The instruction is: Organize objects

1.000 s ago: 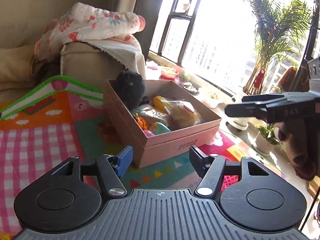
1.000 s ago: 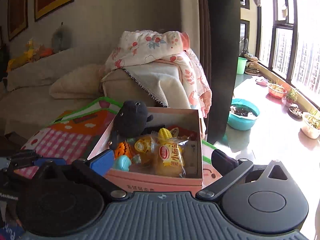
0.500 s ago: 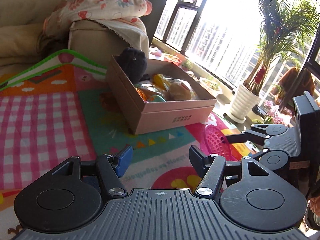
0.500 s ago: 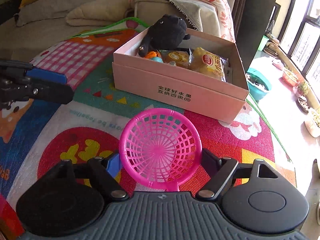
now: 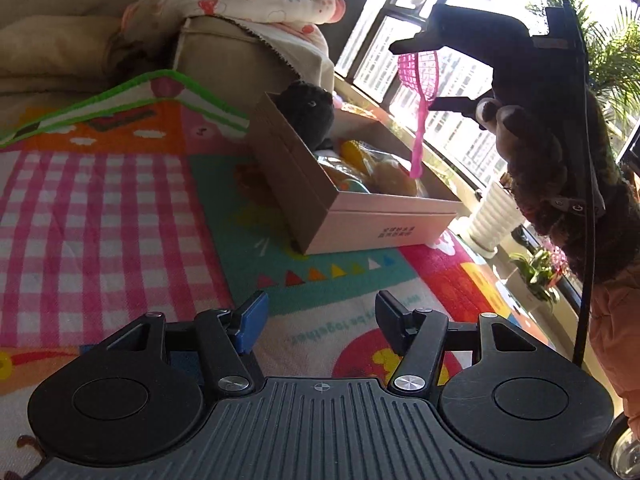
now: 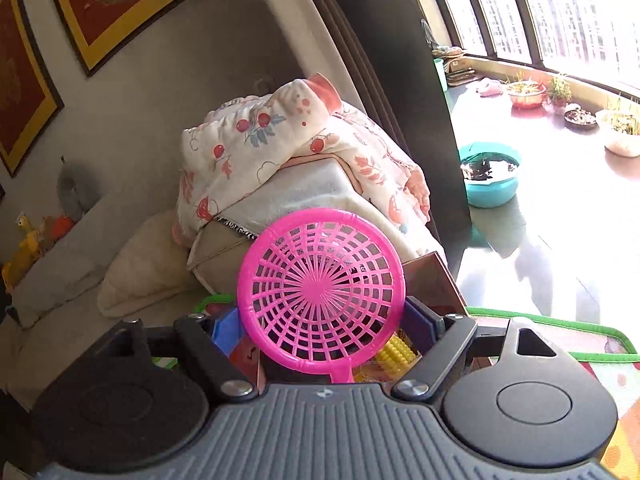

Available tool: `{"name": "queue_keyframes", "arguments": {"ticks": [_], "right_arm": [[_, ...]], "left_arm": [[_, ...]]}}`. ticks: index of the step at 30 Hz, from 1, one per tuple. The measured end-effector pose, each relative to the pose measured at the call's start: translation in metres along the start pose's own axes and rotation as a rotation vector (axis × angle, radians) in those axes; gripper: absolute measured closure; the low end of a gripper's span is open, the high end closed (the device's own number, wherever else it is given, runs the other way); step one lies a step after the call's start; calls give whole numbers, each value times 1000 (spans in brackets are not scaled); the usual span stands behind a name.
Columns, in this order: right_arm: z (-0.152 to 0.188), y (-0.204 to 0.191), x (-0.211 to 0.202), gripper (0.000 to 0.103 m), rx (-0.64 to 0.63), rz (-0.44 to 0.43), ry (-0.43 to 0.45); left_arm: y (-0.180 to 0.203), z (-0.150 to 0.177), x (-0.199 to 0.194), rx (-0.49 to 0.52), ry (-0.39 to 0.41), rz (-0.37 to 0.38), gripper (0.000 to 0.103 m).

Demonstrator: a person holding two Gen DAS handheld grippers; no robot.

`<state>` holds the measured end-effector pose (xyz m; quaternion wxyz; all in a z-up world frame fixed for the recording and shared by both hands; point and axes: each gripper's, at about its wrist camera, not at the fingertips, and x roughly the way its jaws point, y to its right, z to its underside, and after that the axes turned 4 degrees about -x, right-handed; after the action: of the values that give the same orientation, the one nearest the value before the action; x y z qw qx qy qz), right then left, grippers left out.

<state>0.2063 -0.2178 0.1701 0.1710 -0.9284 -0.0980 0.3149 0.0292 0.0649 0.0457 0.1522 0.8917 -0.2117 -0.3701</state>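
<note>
A pink plastic strainer [image 6: 320, 288] sits rim-wise between the blue pads of my right gripper [image 6: 324, 324], whose jaws are opening slightly while the pads still touch it. In the left wrist view the strainer [image 5: 420, 80] hangs handle-down from the right gripper [image 5: 424, 72], above the far side of a pink cardboard box [image 5: 384, 216]. The box holds a black plush toy [image 5: 308, 112], a toy corn [image 6: 396, 352] and snack packets. My left gripper [image 5: 320, 312] hovers low over the play mat [image 5: 100, 216], jaws closing a little with nothing between them.
A sofa arm draped with a floral blanket [image 6: 280, 140] stands just behind the box. A white plant pot [image 5: 492, 220] and small plants line the window side. A teal basin [image 6: 490, 180] sits on the shiny floor. A person's fuzzy dark sleeve [image 5: 560, 200] holds the right gripper.
The right gripper closed on the pink strainer lying on the mat, then lifted it up over the box. The left gripper drifted slightly and rolled, staying empty.
</note>
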Motion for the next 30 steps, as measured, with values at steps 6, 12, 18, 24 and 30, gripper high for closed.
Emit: {"name": "queue_keyframes", "arguments": {"ticks": [6, 12, 18, 24, 30], "right_arm": [[14, 11, 13, 16, -34, 60, -18], [39, 39, -18, 16, -153, 194, 23], [77, 64, -53, 16, -322, 311, 86], [119, 86, -53, 35, -406, 314, 7], [150, 74, -33, 35, -549, 306, 20]], "left_arm": [[-10, -7, -2, -30, 14, -26, 39], [0, -21, 10, -62, 26, -5, 39], [22, -54, 24, -52, 112, -17, 39], [31, -80, 73, -31, 87, -147, 39], [14, -70, 93, -12, 78, -298, 26]]}}
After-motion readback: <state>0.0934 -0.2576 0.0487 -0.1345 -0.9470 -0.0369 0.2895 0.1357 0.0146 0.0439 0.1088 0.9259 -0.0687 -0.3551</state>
